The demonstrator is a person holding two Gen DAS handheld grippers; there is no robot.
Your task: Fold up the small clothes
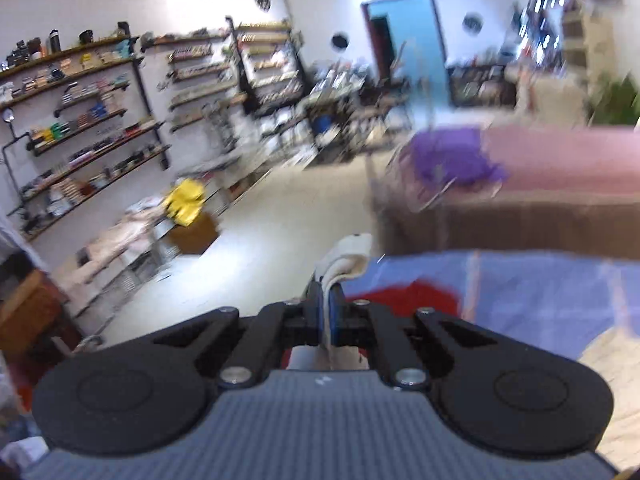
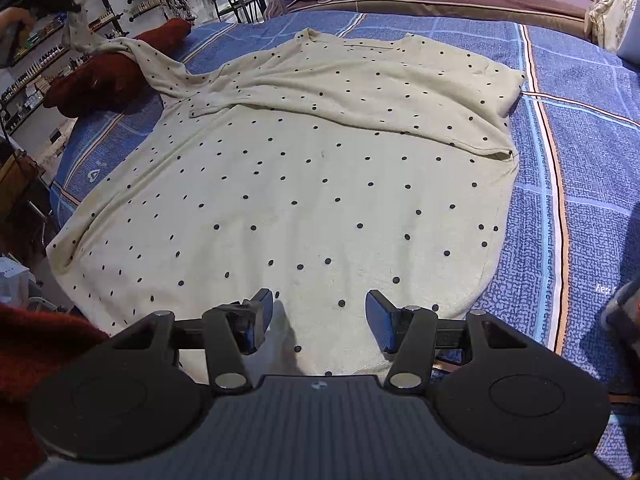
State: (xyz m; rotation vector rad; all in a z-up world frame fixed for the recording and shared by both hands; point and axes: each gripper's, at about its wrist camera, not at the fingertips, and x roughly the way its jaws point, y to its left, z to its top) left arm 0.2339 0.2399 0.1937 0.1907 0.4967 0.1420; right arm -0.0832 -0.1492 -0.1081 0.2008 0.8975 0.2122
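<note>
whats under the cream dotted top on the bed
The cream dotted top lies on a blue patterned bedspread. Its lifted left sleeve drapes over a red garment. What lies beneath the top's middle is hidden.

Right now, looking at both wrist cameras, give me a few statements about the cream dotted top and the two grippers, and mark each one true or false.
1. The left gripper is shut on a sleeve of the cream top with dark dots. True.
2. The right gripper clamps the top's hem. False: its jaws stand open over the cloth.
3. The top lies on a blue patterned bedspread. True.
4. The dark red garment lies on the top's right side. False: it is at the left, under the lifted sleeve.
</note>
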